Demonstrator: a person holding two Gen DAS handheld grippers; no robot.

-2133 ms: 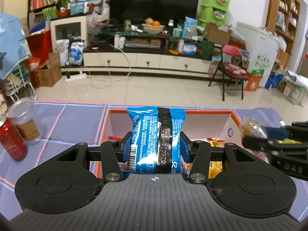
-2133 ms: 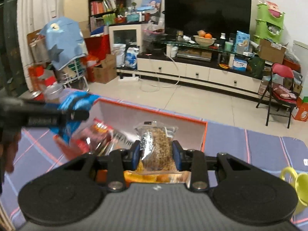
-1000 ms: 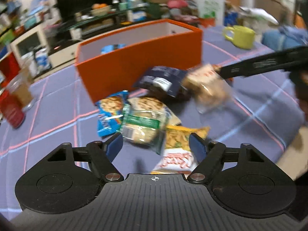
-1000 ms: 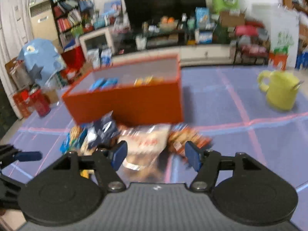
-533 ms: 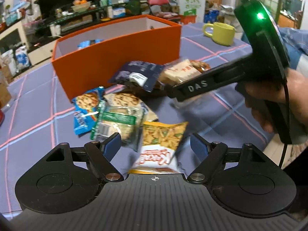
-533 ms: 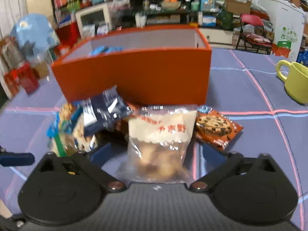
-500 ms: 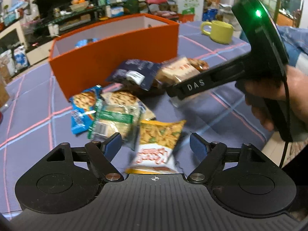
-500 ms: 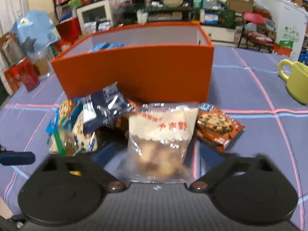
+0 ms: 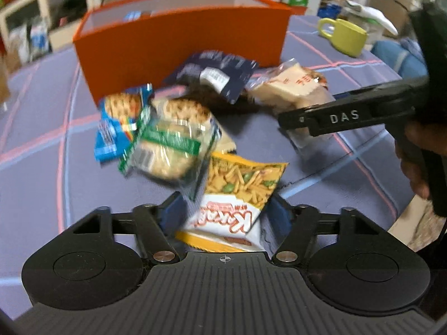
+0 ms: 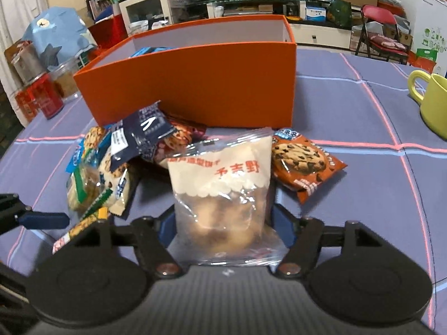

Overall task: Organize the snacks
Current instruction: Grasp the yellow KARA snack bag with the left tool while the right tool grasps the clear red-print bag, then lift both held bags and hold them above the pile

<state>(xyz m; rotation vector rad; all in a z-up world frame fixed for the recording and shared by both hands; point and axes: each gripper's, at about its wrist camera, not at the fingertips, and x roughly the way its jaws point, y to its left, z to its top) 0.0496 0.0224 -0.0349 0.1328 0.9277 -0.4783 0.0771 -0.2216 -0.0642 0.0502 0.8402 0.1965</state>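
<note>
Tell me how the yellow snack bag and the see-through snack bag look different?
The yellow snack bag is solid printed foil showing crunchy sticks; the see-through snack bag is clear below, showing pale round biscuits. The yellow one sits in the left claw, the clear one in the right claw. Both lie on the table.

Both wrist views close, angled down; share orange box [image 9: 178, 39] [image 10: 195, 83].

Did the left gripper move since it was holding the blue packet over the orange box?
Yes. The left gripper has come out of the orange box and down to the table in front of it, closing around a yellow chip bag.
</note>
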